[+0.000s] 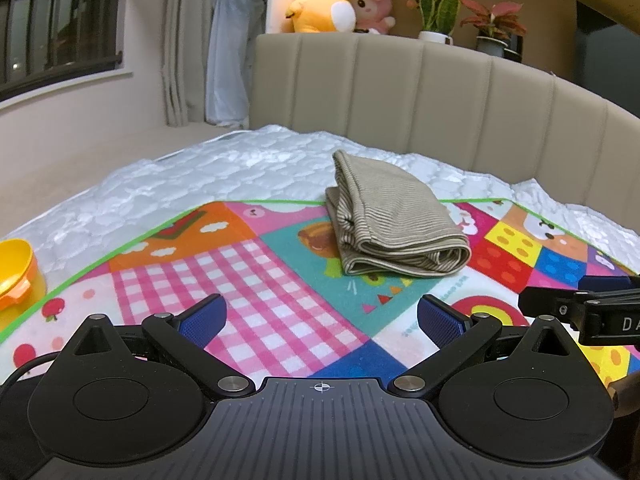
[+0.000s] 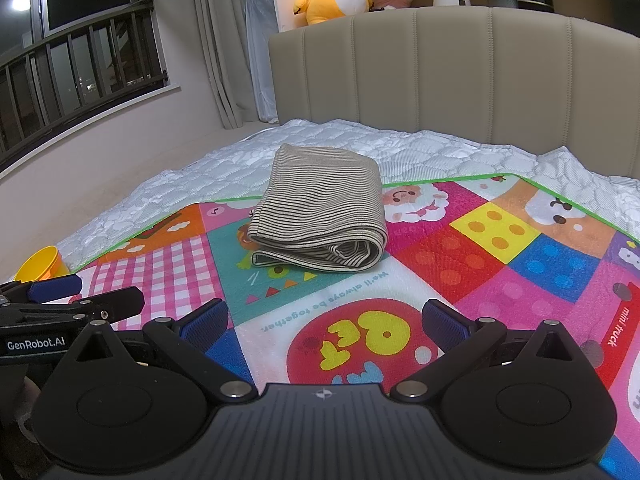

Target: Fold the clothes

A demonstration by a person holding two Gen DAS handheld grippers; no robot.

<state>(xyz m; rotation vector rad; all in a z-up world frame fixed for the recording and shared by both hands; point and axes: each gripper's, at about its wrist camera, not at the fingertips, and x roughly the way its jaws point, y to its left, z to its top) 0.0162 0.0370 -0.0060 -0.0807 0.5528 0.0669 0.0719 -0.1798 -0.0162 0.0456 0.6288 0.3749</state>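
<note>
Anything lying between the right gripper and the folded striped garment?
Nothing: in the right wrist view only bare colourful play mat lies between the open right gripper and the folded striped garment.

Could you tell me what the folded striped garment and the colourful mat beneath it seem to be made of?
The folded striped garment looks like a soft knit, probably cotton jersey: fine beige and dark stripes, limp rounded folds, matte. The colourful mat looks like printed short-pile fleece or flannel: fuzzy, matte surface, with a green bound edge. Neither fibre can be confirmed by sight.
</note>
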